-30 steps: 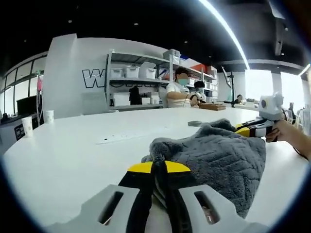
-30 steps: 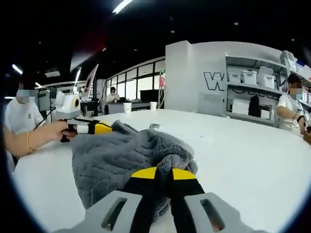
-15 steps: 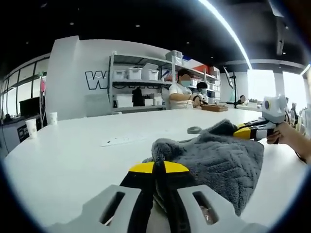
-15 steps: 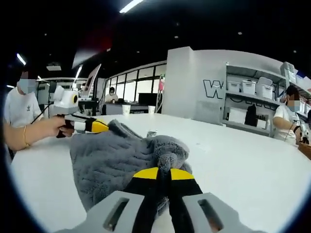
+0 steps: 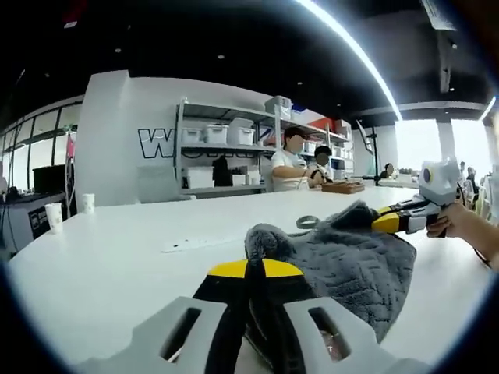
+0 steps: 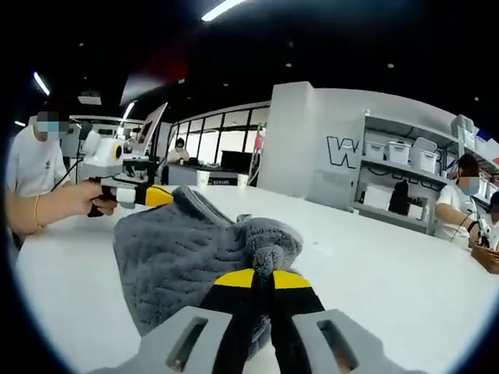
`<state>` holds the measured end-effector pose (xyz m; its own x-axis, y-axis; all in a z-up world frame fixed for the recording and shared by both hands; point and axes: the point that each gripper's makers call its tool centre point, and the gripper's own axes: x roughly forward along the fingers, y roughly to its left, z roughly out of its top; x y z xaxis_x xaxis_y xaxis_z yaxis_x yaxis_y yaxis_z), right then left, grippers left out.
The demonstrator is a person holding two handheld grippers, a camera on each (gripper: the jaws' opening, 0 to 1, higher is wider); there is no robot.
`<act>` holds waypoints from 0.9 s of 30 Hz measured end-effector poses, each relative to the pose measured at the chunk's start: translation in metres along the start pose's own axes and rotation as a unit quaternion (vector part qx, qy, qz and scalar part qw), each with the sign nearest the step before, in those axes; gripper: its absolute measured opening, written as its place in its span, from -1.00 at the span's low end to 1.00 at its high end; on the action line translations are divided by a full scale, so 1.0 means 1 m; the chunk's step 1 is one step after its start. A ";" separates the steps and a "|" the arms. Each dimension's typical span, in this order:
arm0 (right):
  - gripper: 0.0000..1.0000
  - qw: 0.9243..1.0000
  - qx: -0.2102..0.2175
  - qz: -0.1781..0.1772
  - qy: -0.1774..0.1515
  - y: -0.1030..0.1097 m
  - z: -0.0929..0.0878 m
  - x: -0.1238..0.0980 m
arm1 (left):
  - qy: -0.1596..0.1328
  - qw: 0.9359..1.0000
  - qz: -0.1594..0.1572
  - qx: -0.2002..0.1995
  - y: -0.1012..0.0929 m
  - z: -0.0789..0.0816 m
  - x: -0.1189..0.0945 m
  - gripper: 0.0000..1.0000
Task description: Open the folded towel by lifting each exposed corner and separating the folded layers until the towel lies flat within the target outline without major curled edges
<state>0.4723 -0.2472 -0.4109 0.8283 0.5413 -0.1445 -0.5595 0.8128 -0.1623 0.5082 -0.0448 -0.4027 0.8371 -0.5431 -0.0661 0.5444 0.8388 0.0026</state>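
- Left tongs [image 5: 248, 269] clamp one corner of the gray towel [image 5: 355, 257].
- Right tongs [image 6: 260, 279] pinch another corner.
- Towel hangs bunched between them above the white tabletop [image 5: 117, 257].

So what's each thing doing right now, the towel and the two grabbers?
towel: bunched up, held between both grippers, not flat.
left gripper: shut on a towel corner.
right gripper: shut on another towel corner.
table: white, the towel hanging over it.

Left gripper [image 5: 247, 273], right gripper [image 6: 256, 280] — grey bodies, black jaws, yellow tips.
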 end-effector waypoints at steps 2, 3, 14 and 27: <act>-1.00 1.000 -0.005 0.000 -0.002 0.003 0.002 -0.002 | 0.004 1.000 -0.002 0.007 -0.003 -0.001 -0.001 -0.95; -1.00 1.000 -0.008 -0.001 -0.005 0.004 0.003 -0.003 | 0.003 1.000 -0.003 0.007 -0.004 0.000 -0.003 -0.95; -1.00 0.999 -0.036 -0.004 -0.021 0.017 0.015 -0.021 | -0.009 1.000 -0.004 0.003 -0.014 0.006 -0.022 -0.95; -1.00 0.998 -0.053 0.000 -0.029 0.034 0.015 -0.042 | -0.018 1.000 -0.008 0.020 -0.032 0.010 -0.046 -0.95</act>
<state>0.4191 -0.2386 -0.3960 0.8269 0.5553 -0.0889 -0.5570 0.7868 -0.2658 0.4532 -0.0472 -0.3893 0.8289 -0.5586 -0.0298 0.5594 0.8279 0.0411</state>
